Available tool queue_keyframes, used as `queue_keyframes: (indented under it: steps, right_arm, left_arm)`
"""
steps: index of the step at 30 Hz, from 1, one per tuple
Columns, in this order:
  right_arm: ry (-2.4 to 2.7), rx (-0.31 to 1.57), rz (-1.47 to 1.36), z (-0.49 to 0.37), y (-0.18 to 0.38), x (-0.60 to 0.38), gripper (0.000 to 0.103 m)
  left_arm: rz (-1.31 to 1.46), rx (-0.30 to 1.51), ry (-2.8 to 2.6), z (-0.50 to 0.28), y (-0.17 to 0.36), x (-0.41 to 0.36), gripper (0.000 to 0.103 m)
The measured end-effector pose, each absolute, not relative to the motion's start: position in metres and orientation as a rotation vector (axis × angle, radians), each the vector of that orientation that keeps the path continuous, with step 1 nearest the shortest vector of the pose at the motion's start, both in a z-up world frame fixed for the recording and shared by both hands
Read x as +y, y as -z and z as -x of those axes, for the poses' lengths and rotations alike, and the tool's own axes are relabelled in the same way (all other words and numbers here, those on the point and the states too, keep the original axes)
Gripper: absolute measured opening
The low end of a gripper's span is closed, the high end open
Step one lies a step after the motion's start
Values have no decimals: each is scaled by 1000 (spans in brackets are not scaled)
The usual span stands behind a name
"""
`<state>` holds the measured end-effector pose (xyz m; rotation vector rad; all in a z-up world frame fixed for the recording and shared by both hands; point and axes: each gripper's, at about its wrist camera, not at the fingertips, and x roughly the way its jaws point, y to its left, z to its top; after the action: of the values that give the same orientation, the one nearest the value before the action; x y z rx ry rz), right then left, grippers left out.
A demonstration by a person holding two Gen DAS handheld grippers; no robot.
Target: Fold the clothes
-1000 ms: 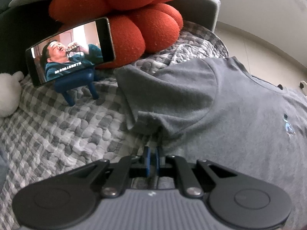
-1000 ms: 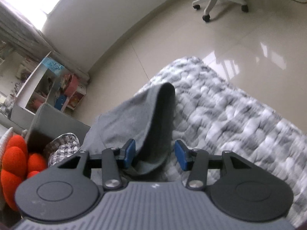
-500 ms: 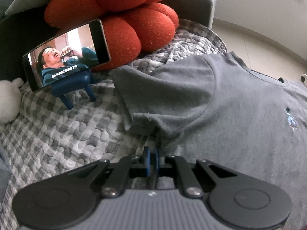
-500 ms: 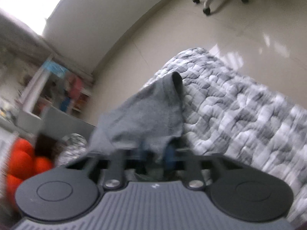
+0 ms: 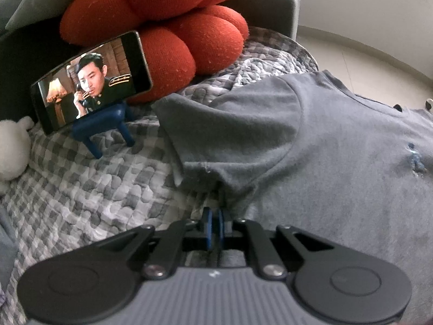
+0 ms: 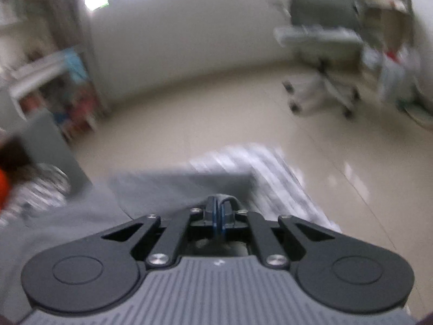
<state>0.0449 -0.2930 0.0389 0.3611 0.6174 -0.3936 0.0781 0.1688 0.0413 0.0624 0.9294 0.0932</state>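
- Far left in my left wrist view, a white plush toy (image 5: 10, 149) sits at the frame edge on the grey checked quilt (image 5: 89, 189).
- Next along, a phone (image 5: 92, 81) lies landscape on a small blue stand (image 5: 104, 127), its screen playing a video; it leans back against a big red knotted cushion (image 5: 167, 27).
- Behind the cushion I can see the grey armrest of a sofa (image 5: 270, 2).
- The grey T-shirt (image 5: 338, 149) lies spread on the quilt, filling the right half of this view, one short sleeve (image 5: 230, 132) stretched out towards the phone stand and a small blue emblem (image 5: 415, 162) on the chest.
- My left gripper (image 5: 213, 222) has its blue pads pressed together on the T-shirt's edge just under that sleeve.
- The right wrist view is heavily blurred.
- There my right gripper (image 6: 218, 216) has its jaws drawn nearly together, pinching a fold of the T-shirt (image 6: 178, 187); grey cloth loops over the tips.
- The quilt's edge (image 6: 276, 178) runs off to the right of the shirt, with pale floor (image 6: 216, 130) beyond.
- At the far right an office chair (image 6: 322, 54) stands on castors.
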Motion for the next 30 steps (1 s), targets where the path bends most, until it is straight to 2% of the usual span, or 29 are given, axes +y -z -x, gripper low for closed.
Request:
queue_keyframes:
  steps: [2,8,13,16,27,30]
  right_arm:
    - [417,668,-384,-46,-22,-303,2]
    - [448,613,-294,-47,-37,-292,2]
    - [509,657,-216,-52,-27,-292,3]
    - [548,653,-216,-47,-28,-297,12]
    - [438,540,-224,-30,-73,-273,13]
    - [365,541,-229,-29,-75,-261,16]
  left_arm:
    - [-54,932,-94,-79,-42,170,5]
    - [-57,932,-100,-79,-41,169,5]
    - [-46,934,-100,-79,-42,170,5]
    - [-41,936,-100,-80,-42,171,5]
    - [-12,917,-122,-77,-50,171,5]
    - [-5,908,-143,-77,-53,173,5]
